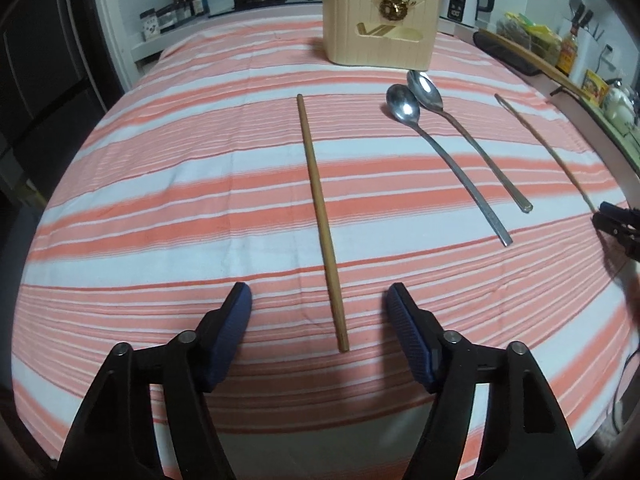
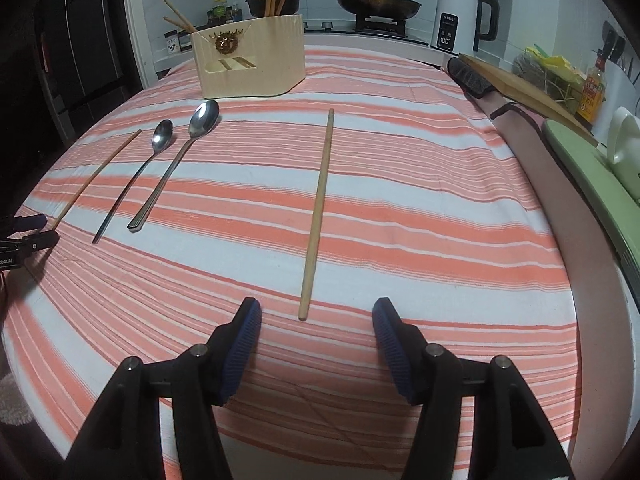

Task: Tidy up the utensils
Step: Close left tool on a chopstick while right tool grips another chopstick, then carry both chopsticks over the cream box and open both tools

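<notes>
Chopstick point(image 1: 322, 220) end between spread left claw point(image 1: 319, 300) pads, untouched; right claw point(image 2: 317, 314) spread

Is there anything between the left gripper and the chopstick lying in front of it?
Nothing visible. The left gripper has its jaws open on either side of the chopstick, not touching it, with only striped cloth around.

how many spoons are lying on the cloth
2. One spoon lies beside the other spoon, bowls toward the utensil holder, between the two loose chopsticks. None looks hidden.
</notes>
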